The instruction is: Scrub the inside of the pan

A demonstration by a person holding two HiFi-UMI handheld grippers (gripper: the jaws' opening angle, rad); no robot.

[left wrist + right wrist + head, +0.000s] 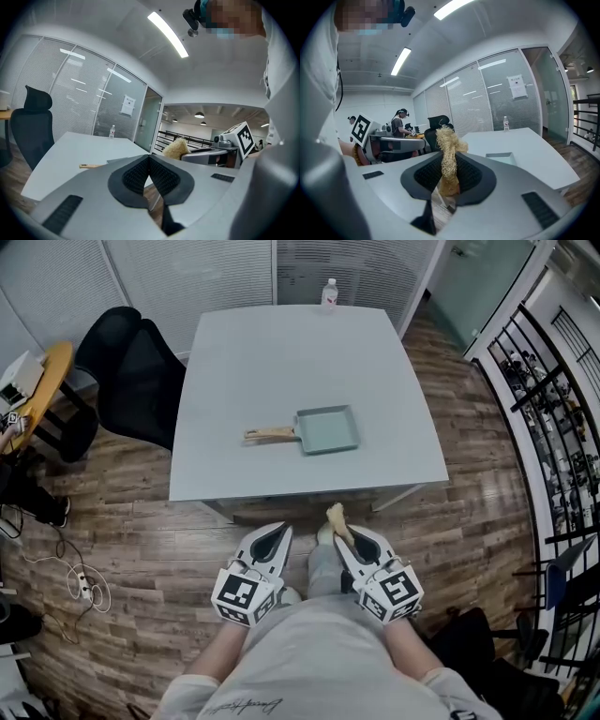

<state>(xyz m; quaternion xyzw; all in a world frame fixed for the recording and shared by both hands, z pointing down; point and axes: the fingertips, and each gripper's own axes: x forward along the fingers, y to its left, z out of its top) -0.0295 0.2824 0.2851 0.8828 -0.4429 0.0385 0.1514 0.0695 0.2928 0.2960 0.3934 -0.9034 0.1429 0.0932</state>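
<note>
Pan, head view: pale green square pan lies flat near the middle of the grey table, with its wooden handle pointing left.
Bottle, head view: 1 small clear bottle stands upright at the table's far edge. Its label is too small to read.
Grippers, head view: left gripper and right gripper hang side by side over the wood floor, short of the table's near edge and well apart from the pan.
Shirt, head view: grey shirt has a line of script print at the bottom edge, too blurred to read.
Jaws, left gripper view: the 2 dark ribbed pads meet, with nothing between them.
Beyond, left gripper view: a black chair stands left of the table. The right gripper's marker cube shows a black-and-white square pattern.
Jaws, right gripper view: clamped on a straw-coloured fibre scrubber, whose tuft sticks up above the pads.
Pan, right gripper view: on the table ahead, right of the scrubber.
Notice, right gripper view: white sheet hangs on the glass wall. Its print is too small to read.
</note>
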